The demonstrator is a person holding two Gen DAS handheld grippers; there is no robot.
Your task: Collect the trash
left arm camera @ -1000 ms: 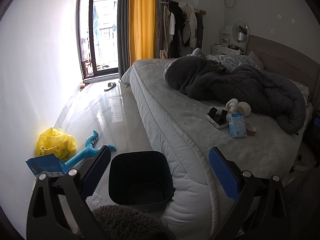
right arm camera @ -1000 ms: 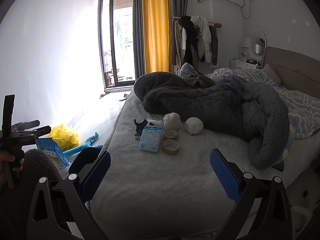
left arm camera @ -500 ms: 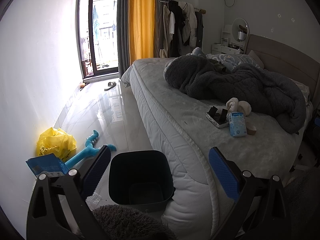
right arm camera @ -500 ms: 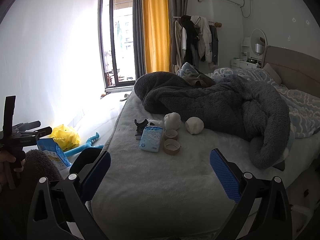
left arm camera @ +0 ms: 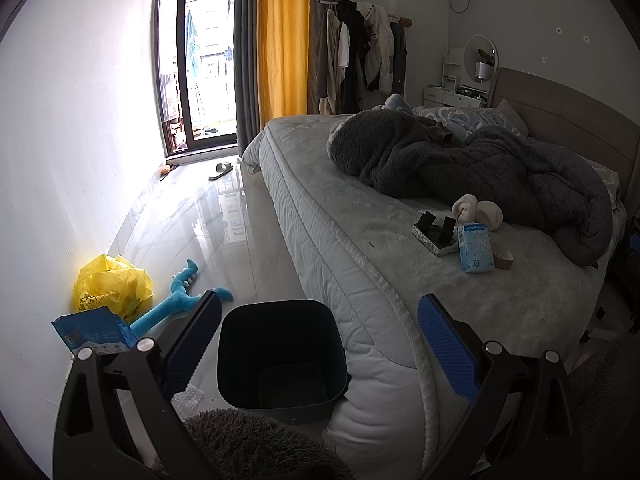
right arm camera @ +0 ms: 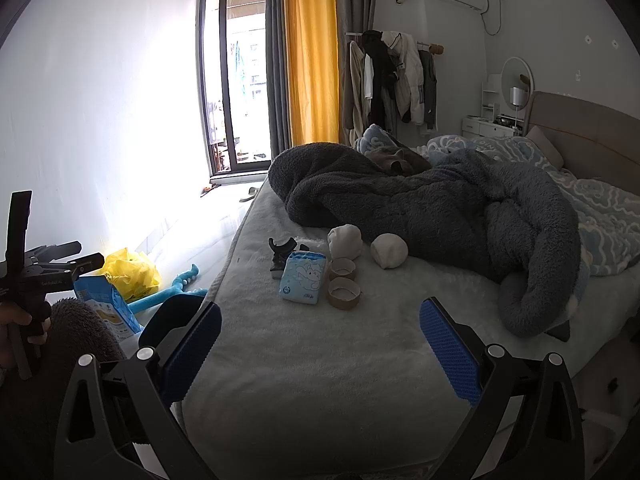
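Observation:
On the bed (right arm camera: 320,360) lie a blue tissue pack (right arm camera: 302,277), two empty tape rolls (right arm camera: 343,283), a small dark box (right arm camera: 282,258) and two pale balled-up wads (right arm camera: 366,245). The left wrist view shows the same pack (left arm camera: 475,248) and box (left arm camera: 436,232). A dark bin (left arm camera: 280,354) stands on the floor against the mattress. My left gripper (left arm camera: 320,344) hangs open above the bin, holding nothing. My right gripper (right arm camera: 320,352) is open over the bare mattress, short of the items. The left gripper's body (right arm camera: 36,276) shows at that view's left edge, in a hand.
A yellow plastic bag (left arm camera: 112,286), a blue packet (left arm camera: 94,330) and a teal plush toy (left arm camera: 176,300) lie on the floor by the white wall. A dark fleece blanket (right arm camera: 460,216) covers the far half of the bed. A slipper (left arm camera: 221,170) lies near the balcony door.

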